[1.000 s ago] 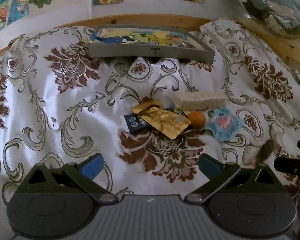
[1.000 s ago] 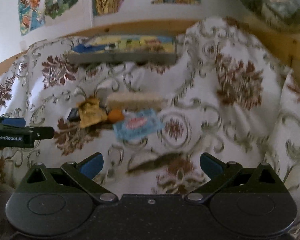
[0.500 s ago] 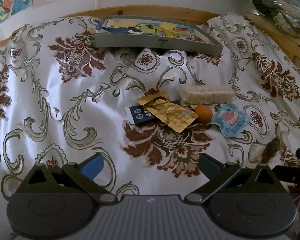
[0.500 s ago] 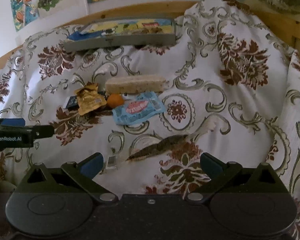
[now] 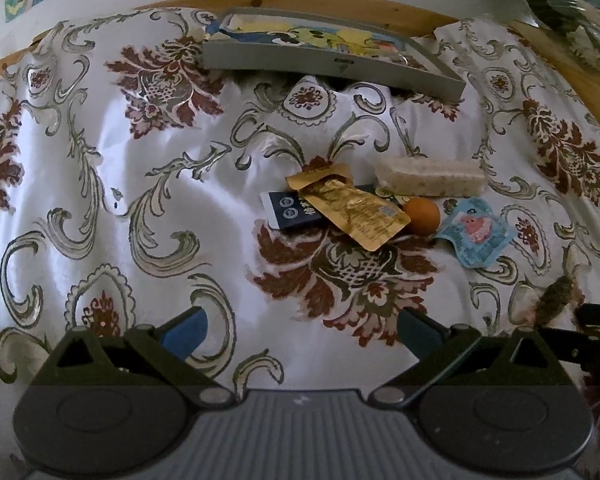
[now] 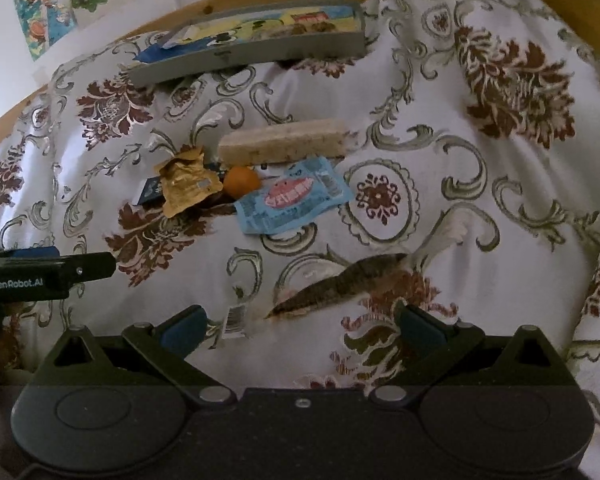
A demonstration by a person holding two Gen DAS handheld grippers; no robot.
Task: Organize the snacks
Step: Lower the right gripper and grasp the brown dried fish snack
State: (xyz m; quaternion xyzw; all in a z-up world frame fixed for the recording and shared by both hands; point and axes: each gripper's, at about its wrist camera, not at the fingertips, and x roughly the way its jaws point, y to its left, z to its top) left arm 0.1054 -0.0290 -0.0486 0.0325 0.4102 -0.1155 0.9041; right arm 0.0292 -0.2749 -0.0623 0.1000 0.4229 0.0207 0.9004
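1. The left gripper and right gripper both hang spread wide, grasping nothing.
2. The snacks lie clustered right of centre frame on the patterned bedspread, below the grey tray.

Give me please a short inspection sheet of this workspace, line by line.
Surface: floral bedspread, wrinkled.
Job's things: gold packet lying over dark blue packet; orange ball; pale bar; light blue packet; grey tray behind them, already holding packets.
Clutter: dark fish-like snack and barcode tag.
Grippers: left tool open, empty; right tool open, empty.
Cables: nothing seen.
Surroundings: wooden bed frame, posters.
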